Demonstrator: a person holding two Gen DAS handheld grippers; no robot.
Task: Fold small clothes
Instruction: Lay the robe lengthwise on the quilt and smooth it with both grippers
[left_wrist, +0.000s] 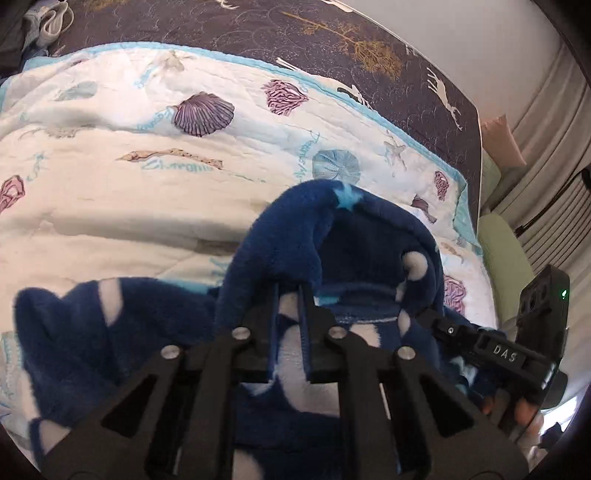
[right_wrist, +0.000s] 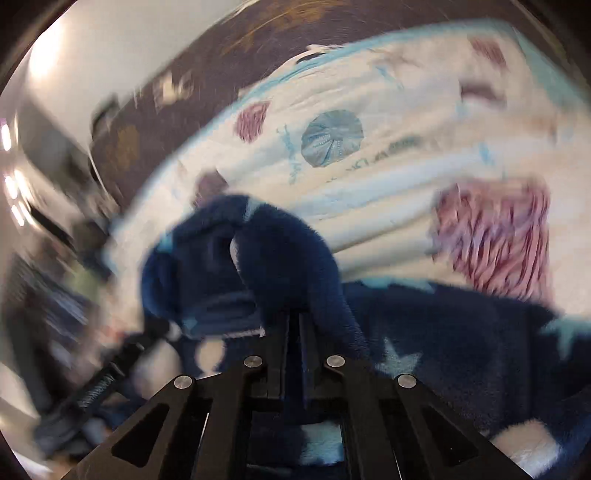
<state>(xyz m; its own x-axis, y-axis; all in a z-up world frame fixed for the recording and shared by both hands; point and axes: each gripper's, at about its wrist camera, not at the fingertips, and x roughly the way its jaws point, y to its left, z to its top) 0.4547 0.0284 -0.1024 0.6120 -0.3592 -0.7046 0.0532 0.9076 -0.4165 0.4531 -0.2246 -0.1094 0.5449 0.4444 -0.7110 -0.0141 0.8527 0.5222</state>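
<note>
A small dark-blue fleece garment with white and light-blue stars lies on a white seashell quilt. My left gripper is shut on a fold of the garment's edge, which humps up over the fingers. My right gripper is shut on another part of the same garment. The right gripper also shows at the right of the left wrist view, close beside the left gripper. The right wrist view is blurred by motion.
The quilt covers a dark bedspread printed with deer and trees. Other clothes lie at the far left corner. A pale wall and a green cushion are to the right.
</note>
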